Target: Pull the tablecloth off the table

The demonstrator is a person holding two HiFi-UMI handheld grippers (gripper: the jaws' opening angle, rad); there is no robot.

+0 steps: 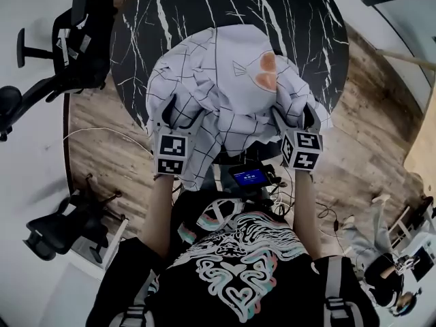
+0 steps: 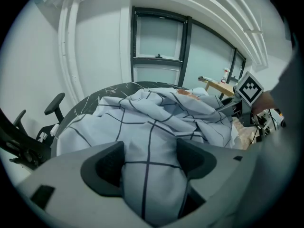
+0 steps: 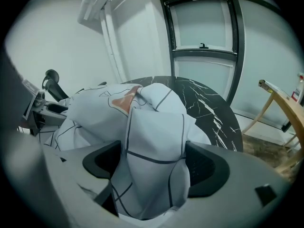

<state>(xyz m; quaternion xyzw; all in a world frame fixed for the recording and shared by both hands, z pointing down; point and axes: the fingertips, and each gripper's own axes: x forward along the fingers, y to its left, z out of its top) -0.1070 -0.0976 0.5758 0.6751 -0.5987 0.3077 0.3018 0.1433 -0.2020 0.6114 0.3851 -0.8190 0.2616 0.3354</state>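
A white tablecloth (image 1: 231, 80) with dark grid lines and an orange print lies bunched into a heap on the near half of the round black marble table (image 1: 286, 12). My left gripper (image 1: 184, 114) is shut on a fold at the heap's near left. My right gripper (image 1: 294, 116) is shut on a fold at its near right. In the left gripper view the tablecloth (image 2: 156, 122) fills the gap between the jaws of the left gripper (image 2: 149, 163). The right gripper view shows the same: the tablecloth (image 3: 154, 122) stands pinched in the right gripper (image 3: 154, 167). The table's far half is bare.
Black office chairs (image 1: 61, 46) stand left of the table, and another chair (image 1: 61, 227) is at the lower left. A small device with a blue screen (image 1: 249, 176) hangs at the person's chest. Cables (image 1: 327, 216) trail on the wooden floor. A wooden stand (image 3: 280, 108) is to the right.
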